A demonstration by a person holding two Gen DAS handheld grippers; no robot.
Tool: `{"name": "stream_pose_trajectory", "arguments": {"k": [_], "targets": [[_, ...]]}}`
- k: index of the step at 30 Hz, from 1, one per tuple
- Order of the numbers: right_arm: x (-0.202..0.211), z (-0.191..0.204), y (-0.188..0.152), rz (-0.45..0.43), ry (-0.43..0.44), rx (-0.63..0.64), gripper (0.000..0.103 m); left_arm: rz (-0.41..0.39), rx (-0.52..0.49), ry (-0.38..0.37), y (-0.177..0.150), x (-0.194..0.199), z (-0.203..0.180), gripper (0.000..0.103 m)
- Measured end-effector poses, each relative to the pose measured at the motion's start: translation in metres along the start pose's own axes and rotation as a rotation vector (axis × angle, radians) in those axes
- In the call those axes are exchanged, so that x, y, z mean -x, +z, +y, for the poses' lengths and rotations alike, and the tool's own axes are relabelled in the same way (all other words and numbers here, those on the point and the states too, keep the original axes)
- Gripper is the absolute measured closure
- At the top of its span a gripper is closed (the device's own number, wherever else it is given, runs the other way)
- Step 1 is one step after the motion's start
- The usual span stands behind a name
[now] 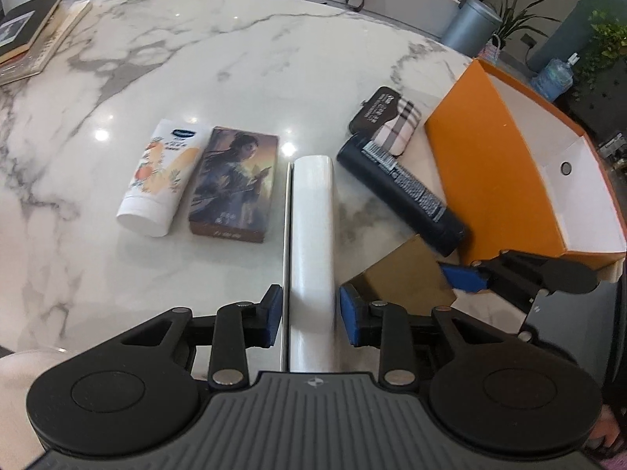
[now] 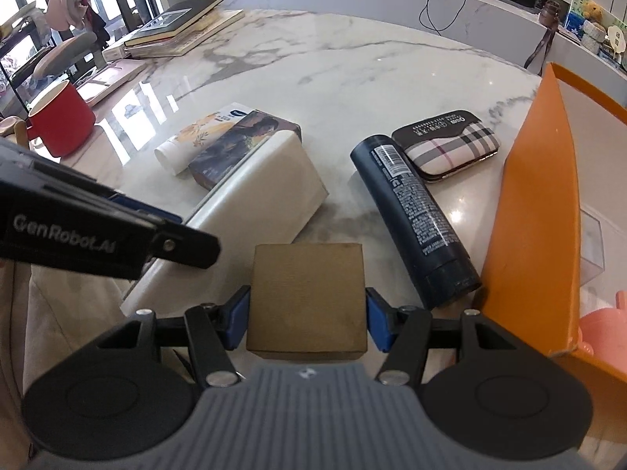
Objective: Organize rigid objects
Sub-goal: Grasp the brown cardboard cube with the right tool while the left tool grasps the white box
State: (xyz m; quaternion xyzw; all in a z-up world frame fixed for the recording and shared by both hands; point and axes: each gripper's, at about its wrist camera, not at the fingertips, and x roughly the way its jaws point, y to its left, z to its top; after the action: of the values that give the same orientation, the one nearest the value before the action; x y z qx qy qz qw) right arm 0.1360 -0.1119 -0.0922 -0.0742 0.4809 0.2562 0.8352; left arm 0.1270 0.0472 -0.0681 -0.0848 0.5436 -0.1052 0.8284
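- The left gripper (image 1: 311,315) straddles a long white box (image 1: 312,243) lying on the marble table (image 1: 243,62); its blue pads (image 1: 274,313) sit just off the box's sides with thin gaps showing, so the jaws are spread and not pinching.
- Seen from the right wrist, the left gripper's arm carries white lettering, "GenRobot.AI".
- The right gripper (image 2: 307,321) has its pads against both sides of a tan box (image 2: 307,297), clamping it near the table's front edge, just beside the white box.
- A dark tube (image 2: 415,219) lies next to the tan box, cap end near the orange box (image 2: 537,203); it has a white barcode label and dense white small print, too fine to read.
- Behind the tube rests a plaid case (image 2: 450,145) with a black flap; the flap bears white print, not legible.
- The orange box stands open at the right, white inside, its near wall close to the tube's cap.
- Left of the white box lies a picture box (image 1: 235,184) showing a painted figure in robes, with small gold characters at its near end, unreadable.
- Touching its far side lies a white tube (image 1: 160,176) with orange fruit art and a blue oval logo, wording too blurred to read.
- A red mug (image 2: 62,121) and stacked books (image 2: 176,27) sit at the table's far left.
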Motion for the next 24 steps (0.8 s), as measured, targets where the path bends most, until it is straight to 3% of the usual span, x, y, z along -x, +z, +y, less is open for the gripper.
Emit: {"name": "stream_pose_trajectory", "arguments": {"k": [3, 7, 18, 24], "targets": [[0.000, 0.000, -0.001, -0.004, 0.005, 0.005, 0.043, 0.001, -0.007, -0.012, 0.003, -0.009, -0.005, 0.068], [-0.002, -0.003, -0.002, 0.007, 0.024, -0.009, 0.042, -0.017, -0.047, 0.057, 0.007, -0.020, -0.013, 0.069], [-0.009, -0.002, -0.002, 0.011, 0.028, -0.026, 0.035, -0.028, -0.062, 0.064, 0.008, -0.034, -0.014, 0.069], [-0.006, -0.005, 0.000, 0.001, 0.028, -0.043, 0.042, -0.041, -0.048, 0.068, 0.006, -0.031, -0.011, 0.070]]}}
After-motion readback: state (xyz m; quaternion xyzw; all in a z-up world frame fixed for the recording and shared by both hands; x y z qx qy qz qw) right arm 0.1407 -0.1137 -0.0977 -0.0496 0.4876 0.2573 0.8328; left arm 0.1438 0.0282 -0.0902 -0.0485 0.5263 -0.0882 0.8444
